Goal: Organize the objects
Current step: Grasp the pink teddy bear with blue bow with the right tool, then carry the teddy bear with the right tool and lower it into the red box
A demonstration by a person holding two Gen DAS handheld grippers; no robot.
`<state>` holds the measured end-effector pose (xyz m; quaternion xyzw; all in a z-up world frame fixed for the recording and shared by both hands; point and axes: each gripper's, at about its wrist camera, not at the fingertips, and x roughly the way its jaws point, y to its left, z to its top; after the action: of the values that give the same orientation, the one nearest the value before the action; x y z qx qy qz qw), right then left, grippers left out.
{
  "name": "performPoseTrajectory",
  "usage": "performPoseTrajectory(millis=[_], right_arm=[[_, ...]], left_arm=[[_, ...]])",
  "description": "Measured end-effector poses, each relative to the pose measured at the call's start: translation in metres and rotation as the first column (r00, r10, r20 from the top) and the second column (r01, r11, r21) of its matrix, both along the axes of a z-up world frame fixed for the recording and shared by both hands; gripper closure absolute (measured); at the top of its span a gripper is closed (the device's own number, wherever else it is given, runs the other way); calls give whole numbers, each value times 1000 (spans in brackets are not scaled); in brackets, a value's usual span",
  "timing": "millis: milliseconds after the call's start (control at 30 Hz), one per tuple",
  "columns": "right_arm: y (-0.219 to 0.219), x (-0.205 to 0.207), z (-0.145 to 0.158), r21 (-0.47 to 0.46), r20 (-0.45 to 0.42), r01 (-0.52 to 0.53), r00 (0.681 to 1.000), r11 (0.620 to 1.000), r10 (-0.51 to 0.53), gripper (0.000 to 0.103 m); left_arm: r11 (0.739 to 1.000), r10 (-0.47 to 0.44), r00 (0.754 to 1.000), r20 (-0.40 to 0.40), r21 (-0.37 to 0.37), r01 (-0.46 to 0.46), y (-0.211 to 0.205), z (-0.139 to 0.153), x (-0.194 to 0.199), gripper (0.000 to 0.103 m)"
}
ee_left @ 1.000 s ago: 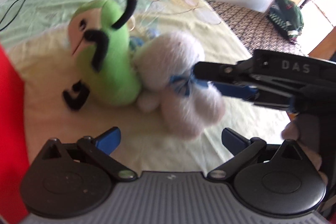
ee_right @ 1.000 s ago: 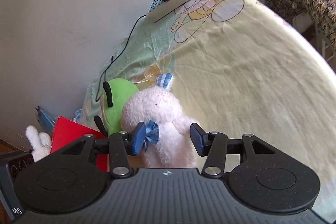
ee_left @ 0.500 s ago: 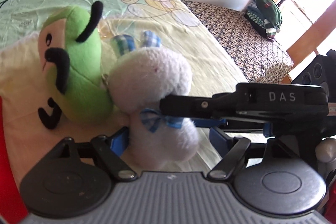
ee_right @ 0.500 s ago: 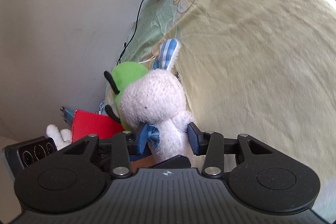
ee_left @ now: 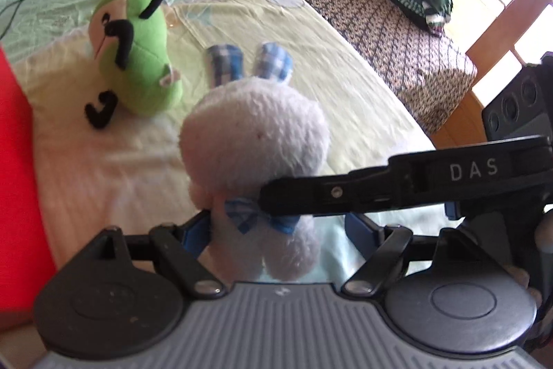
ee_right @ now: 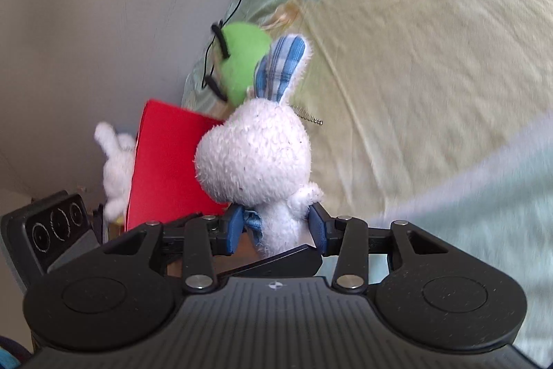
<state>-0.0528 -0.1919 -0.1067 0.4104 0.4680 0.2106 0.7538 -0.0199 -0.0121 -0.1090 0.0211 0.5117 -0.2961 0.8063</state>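
The right gripper (ee_right: 274, 227) has its blue jaws closed on the neck of the white plush rabbit (ee_right: 255, 154), just at its blue checked bow, and holds it upright above the bed (ee_right: 414, 57). The left gripper (ee_left: 276, 229) stands with jaws wide; the rabbit's body sits between them, touching the left pad, with a gap at the other. This looks like a lift or a handover in the sorting. The next move calls either for the left jaws to close on the soft body before the right lets go, or for carrying the rabbit to the red box (ee_right: 166, 161) beside the bed, where another white plush (ee_right: 115, 158) lies behind. The green plush toy (ee_left: 138, 57) lies on the bed, well apart. The right gripper's arm reads "DAS" (ee_left: 473, 169).
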Motion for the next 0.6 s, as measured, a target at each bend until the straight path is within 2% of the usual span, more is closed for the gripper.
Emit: performPoseTrajectory(millis=[133, 300, 600], right_arm=[[8, -9, 6, 7, -4, -42, 999, 999, 42, 60], [17, -12, 17, 27, 9, -114, 993, 993, 114, 60], [46, -19, 48, 48, 133, -252, 961, 967, 243, 60]], left_arm=[[1000, 4, 1000, 19, 23, -5, 6, 8, -22, 22], [998, 57, 997, 54, 23, -58, 19, 23, -44, 22], [987, 152, 971, 187, 18, -159, 46, 62, -80, 22]])
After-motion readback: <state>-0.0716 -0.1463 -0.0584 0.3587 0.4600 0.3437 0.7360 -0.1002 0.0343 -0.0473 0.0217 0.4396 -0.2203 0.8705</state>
